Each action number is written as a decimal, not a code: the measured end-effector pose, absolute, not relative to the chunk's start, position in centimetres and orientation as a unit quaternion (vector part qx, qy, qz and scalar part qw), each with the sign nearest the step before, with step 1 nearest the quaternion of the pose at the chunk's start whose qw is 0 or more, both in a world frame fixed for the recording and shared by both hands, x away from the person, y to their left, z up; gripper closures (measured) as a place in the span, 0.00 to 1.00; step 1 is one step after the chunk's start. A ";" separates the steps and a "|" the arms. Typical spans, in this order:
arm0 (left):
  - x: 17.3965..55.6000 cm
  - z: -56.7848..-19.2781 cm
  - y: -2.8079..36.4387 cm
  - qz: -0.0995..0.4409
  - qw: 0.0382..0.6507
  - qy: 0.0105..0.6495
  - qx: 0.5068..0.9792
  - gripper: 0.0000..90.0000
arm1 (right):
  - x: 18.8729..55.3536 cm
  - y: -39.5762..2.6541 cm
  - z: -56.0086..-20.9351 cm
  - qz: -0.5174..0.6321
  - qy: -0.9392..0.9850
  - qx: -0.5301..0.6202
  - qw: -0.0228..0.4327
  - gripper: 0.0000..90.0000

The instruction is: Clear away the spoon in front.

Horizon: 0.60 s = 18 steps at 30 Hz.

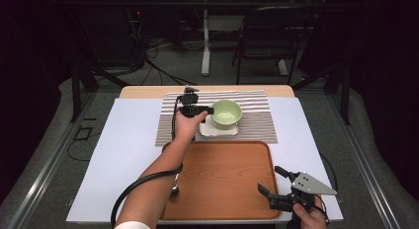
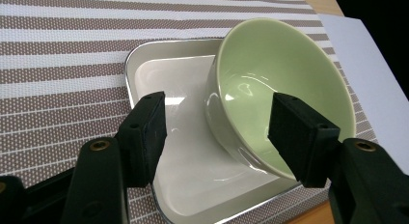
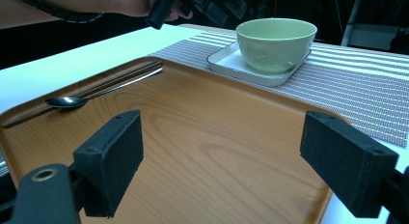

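**Bowl's near wall sits between the left jaws**

The green bowl (image 2: pixel 279 89) stands in the white square dish (image 2: pixel 193 185) on the striped mat (image 2: pixel 62 64), at the far side of the bench. The left gripper (image 2: pixel 226 137) is right at it — jaws open, one pad inside the bowl, the other outside over the dish, neither pressing the wall. The right gripper (image 1: pixel 276 182) hangs open over the wooden tray (image 1: pixel 222 179), well apart from the bowl — the left hand is clearly nearer

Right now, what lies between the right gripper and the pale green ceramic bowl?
Bare wood of the orange-brown tray, then striped placemat and the white square plate's rim under the pale green ceramic bowl, in the right gripper view.
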<state>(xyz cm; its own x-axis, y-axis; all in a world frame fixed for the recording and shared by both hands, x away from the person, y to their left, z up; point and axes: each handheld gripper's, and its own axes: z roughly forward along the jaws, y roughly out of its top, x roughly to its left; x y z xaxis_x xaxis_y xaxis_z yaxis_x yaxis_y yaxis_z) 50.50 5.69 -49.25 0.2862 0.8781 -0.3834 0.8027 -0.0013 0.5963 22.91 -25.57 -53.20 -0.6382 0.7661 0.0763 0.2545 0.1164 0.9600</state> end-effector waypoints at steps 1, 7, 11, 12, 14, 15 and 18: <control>50.6 -49.5 5.6 0.048 0.380 0.597 0.705 0.43 | 22.9 -25.6 -53.2 0.559 0.712 0.358 0.229 0.16; 51.0 -50.4 5.3 0.044 0.377 0.604 0.701 0.43 | 22.9 -25.6 -53.2 0.560 0.711 0.359 0.228 0.16; 51.2 -50.9 5.1 0.046 0.372 0.603 0.704 0.44 | 22.9 -25.6 -53.2 0.560 0.711 0.359 0.228 0.16; 51.2 -50.9 5.0 0.047 0.371 0.602 0.705 0.44 | 22.9 -25.6 -53.2 0.560 0.711 0.359 0.228 0.16; 51.3 -51.1 4.8 0.049 0.370 0.603 0.705 0.44 | 22.9 -25.6 -53.2 0.560 0.710 0.360 0.228 0.16; 51.4 -51.1 4.8 0.049 0.369 0.602 0.706 0.44 | 22.9 -25.6 -53.2 0.561 0.710 0.360 0.228 0.16; 51.6 -51.2 4.6 0.046 0.362 0.602 0.710 0.45 | 22.9 -25.6 -53.2 0.561 0.710 0.359 0.228 0.16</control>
<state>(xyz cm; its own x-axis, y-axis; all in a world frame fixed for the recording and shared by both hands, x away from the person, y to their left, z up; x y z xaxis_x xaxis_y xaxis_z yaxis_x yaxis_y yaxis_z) 51.61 4.59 -51.25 0.2709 0.8884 -0.3706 0.8212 -0.0124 0.5705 22.85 -25.64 -53.21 -0.6376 0.7663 0.0791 0.2551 0.1132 0.9603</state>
